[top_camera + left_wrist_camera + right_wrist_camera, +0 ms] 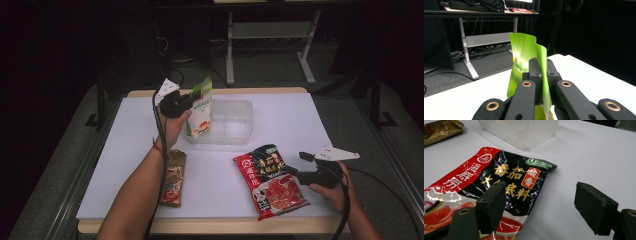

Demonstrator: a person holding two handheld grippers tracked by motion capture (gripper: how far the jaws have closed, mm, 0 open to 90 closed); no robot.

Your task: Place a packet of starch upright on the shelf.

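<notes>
Here left tongs (541, 75) pinch a glossy, crinkled green pouch (524, 57).

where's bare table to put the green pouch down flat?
The table is bare right of the clear container, and between the brown packet and red-black packet. Near left corner is also free. Crowded: around the container, where the left gripper holds the green pouch, and where the right gripper hovers open.
</notes>
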